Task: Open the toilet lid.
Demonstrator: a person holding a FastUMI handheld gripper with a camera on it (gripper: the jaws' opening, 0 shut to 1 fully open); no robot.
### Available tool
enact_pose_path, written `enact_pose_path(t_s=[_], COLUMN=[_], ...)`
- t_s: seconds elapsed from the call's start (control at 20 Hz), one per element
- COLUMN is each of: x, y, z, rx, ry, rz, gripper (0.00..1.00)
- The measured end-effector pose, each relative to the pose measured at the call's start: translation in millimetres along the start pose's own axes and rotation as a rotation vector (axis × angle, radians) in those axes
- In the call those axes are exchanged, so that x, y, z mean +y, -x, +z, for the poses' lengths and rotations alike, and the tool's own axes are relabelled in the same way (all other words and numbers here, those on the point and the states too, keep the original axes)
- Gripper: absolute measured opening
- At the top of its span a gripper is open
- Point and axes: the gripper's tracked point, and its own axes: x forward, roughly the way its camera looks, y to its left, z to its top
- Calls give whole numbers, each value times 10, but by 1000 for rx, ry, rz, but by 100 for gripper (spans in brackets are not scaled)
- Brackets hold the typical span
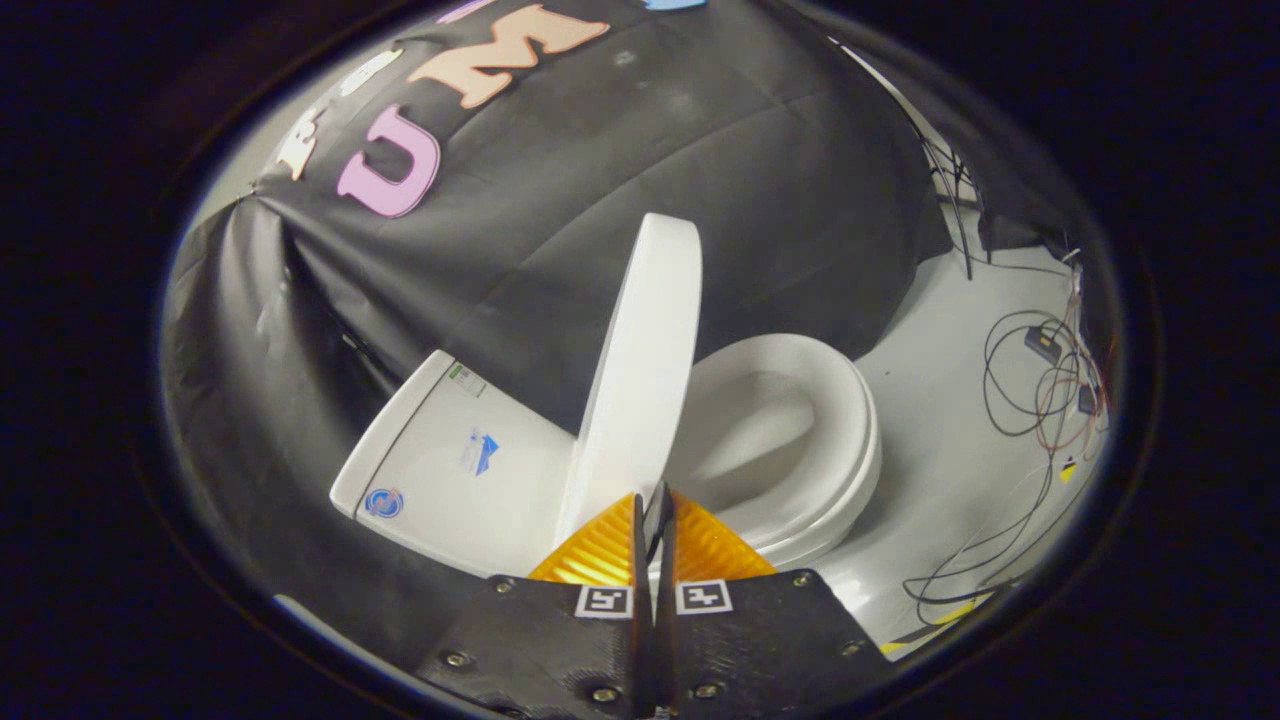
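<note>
- Claw [655,515]: fingers pressed together, nothing held, tips just beside the lid's lower edge.
- Toilet lid [640,380] raised near upright between tank [450,470] and seat [800,440].
- Pale floor [960,400] with loose cables [1040,390]; black cloth wall behind.

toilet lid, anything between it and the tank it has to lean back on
Nothing visible does. The toilet lid stands raised, nearly upright, just ahead of the closed claw, with the tank top bare behind it and the open seat on its other side.
</note>
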Motion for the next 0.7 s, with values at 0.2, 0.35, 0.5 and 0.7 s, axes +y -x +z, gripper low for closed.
enact_pose_path(t_s=[0.2, 0.35, 0.5, 0.7], x=[47, 100, 56, 118], y=[-18, 1, 3, 19], z=[-14, 13, 10, 27], rx=[-3, -17, -14, -13], ry=[98, 133, 143, 143], rz=[-16, 1, -3, 9], gripper=[3, 5, 5, 5])
